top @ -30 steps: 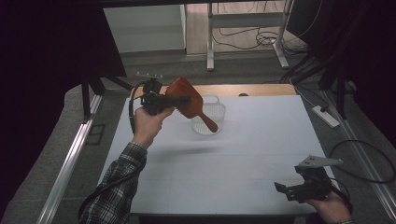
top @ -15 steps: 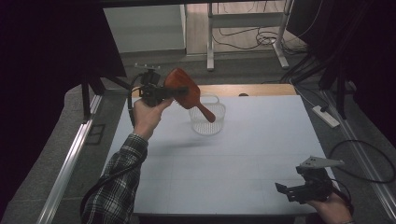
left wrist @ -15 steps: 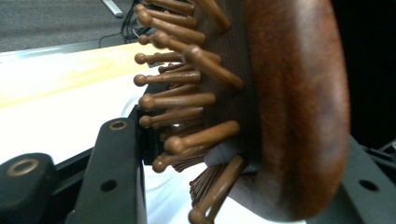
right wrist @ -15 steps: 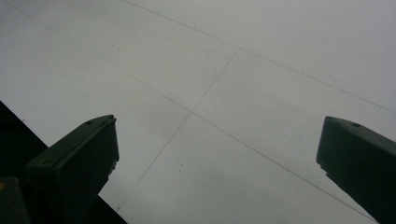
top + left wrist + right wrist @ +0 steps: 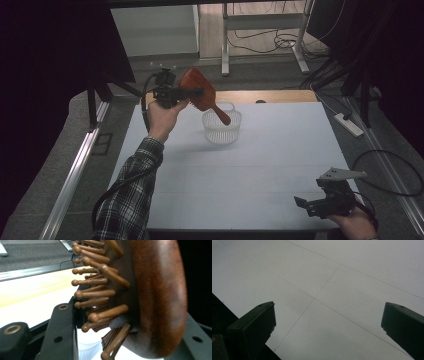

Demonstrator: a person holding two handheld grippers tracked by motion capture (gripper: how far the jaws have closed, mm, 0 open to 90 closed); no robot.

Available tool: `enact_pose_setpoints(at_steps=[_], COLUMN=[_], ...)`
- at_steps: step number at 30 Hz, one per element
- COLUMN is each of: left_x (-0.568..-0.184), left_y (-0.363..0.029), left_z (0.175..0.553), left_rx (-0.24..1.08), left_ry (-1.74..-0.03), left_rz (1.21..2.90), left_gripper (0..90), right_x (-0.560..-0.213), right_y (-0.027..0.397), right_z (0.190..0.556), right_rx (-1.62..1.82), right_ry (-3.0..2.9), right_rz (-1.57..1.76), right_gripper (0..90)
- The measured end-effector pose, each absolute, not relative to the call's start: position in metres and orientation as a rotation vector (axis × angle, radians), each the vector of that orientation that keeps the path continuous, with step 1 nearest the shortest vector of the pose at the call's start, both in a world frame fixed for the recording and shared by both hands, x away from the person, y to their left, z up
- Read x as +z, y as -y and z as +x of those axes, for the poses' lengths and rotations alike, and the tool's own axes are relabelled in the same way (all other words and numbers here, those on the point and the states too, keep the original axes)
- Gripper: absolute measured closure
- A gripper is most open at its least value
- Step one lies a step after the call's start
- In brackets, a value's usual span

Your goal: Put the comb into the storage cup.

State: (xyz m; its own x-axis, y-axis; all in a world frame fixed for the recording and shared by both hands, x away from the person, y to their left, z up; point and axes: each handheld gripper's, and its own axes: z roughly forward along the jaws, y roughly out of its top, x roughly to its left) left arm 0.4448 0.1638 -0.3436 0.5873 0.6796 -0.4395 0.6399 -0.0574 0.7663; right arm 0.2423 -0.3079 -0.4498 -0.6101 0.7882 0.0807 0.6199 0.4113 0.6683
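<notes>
The left gripper (image 5: 192,92), raised above the far left part of the white table (image 5: 260,165), is clamped on the head of a brown wooden hairbrush (image 5: 202,95). In the left gripper view the brush (image 5: 140,297) sits between the two black jaws, its round-tipped wooden bristles (image 5: 95,292) pointing toward the left-hand jaw and its smooth back against the other. In the high view the brush's handle slants down to the right, its tip over the rim of a small white basket (image 5: 222,126) that stands on the table just beside the left hand (image 5: 162,117).

The right gripper (image 5: 306,206) is held low at the near right corner, well apart from the brush and the basket. In the right gripper view its jaws are spread wide, with bare table surface (image 5: 332,290) between them and nothing in their grip
</notes>
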Motion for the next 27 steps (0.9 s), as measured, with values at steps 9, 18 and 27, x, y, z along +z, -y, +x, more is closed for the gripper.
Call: enact_pose_setpoints(at_steps=[9,18,27], left_x=[-0.359,-0.378,-0.393], left_y=[-0.155,-0.146,-0.139], left_z=[0.449,0.455,0.459], left_rx=[0.051,0.03,0.02], left_ry=[-1.1,-1.124,-1.144], left_rz=[1.736,1.731,1.732], left_gripper=[51.2,51.2,51.1], right_x=[-0.45,-0.45,-0.45], right_y=[0.308,0.308,0.308], right_z=[0.242,0.242,0.242], right_rx=[0.987,0.986,0.989], right_ry=[-2.426,-2.428,-2.43], right_rz=[1.238,1.23,1.229], right_gripper=[0.0,0.1,0.2])
